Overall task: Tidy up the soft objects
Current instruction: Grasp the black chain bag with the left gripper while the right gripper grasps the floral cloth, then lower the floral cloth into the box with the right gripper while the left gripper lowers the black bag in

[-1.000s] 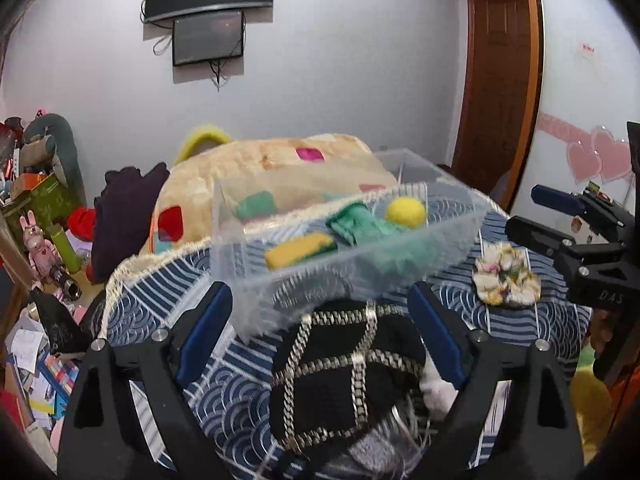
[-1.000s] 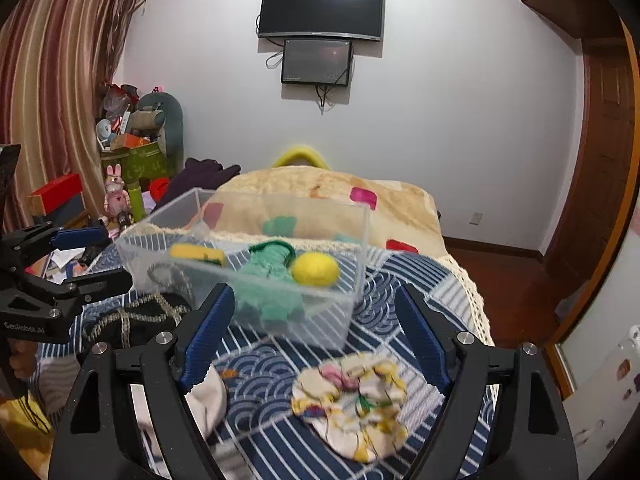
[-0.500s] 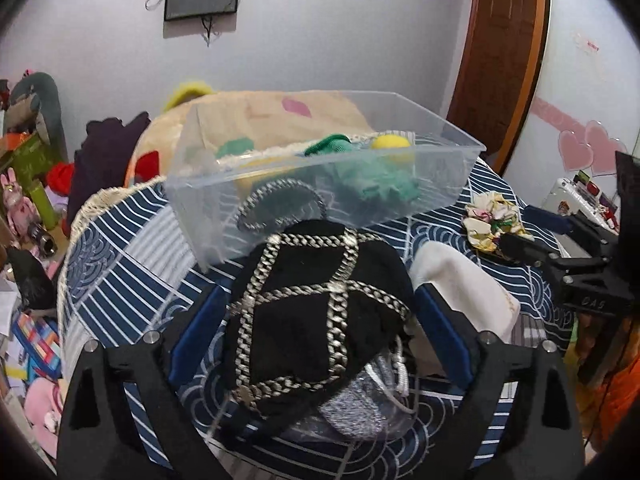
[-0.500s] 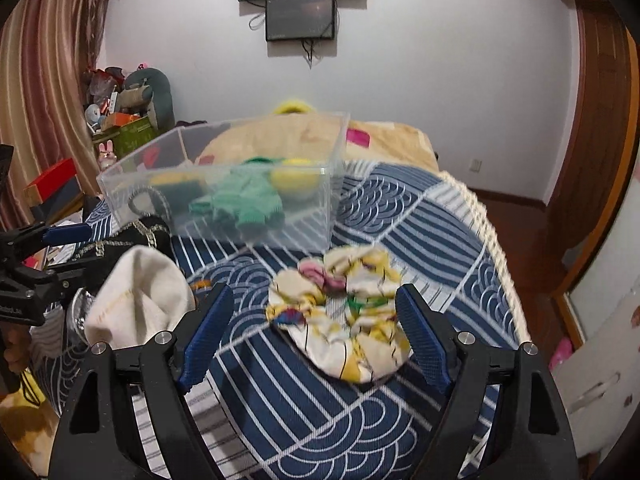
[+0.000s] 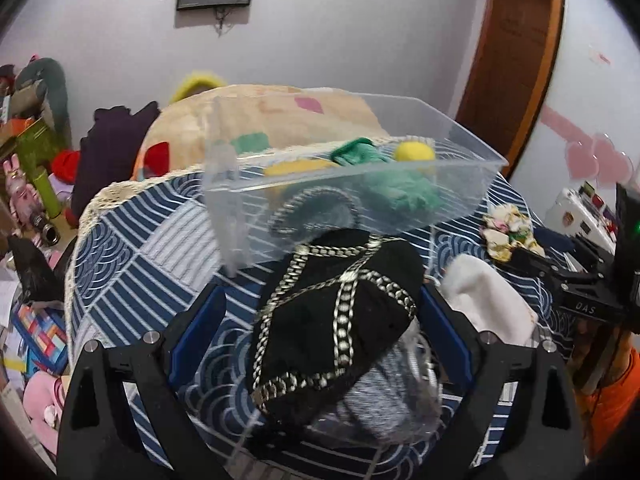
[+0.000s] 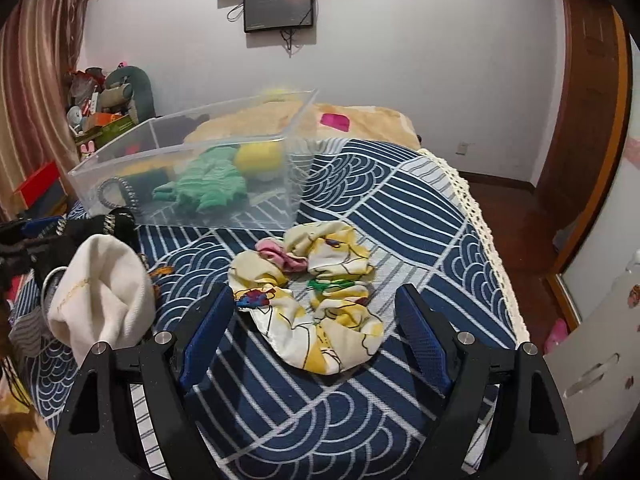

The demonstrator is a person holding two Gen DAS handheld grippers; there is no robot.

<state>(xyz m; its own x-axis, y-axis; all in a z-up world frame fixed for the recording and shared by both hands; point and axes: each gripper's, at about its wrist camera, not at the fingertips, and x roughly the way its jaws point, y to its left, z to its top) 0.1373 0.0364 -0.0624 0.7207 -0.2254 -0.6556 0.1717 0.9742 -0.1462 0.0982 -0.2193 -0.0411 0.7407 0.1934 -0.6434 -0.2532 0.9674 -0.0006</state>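
Clear bin [image 5: 460, 184]: a see-through plastic tub stood on the blue wave-patterned bedspread [image 6: 400, 216], toward the pillow end, open at the top.
Bin contents: a green knitted piece [image 6: 212, 184] lay in the middle; a yellow ball [image 6: 258, 158] sat against it on the far right side; a flat yellow item [image 5: 296, 168] lay to the left, partly hidden by the wall; a dark ring with a pale chain-like edge [image 6: 116, 194] leaned at the near left corner.
Black cap [image 5: 340, 320]: black fabric crossed by silver chain bands lay on the spread just in front of the bin, with a grey knitted piece [image 5: 384, 404] under its near edge.
White cloth [image 6: 102, 296]: a cream soft item lay right of the cap, touching it.
Floral scrunchie [image 6: 316, 292]: yellow and white with a pink patch, it lay on the spread, apart from the bin's near right corner.
Left gripper [image 5: 320, 328]: its jaws stood wide on either side of the black cap, low over it; whether the pads touched the fabric could not be told.
Right gripper [image 6: 316, 332]: its jaws stood wide, flanking the scrunchie, gripping nothing.
Beyond: a beige blanket [image 6: 360, 120] with coloured patches lay behind the bin, and a dark screen [image 6: 278, 6] hung on the wall.
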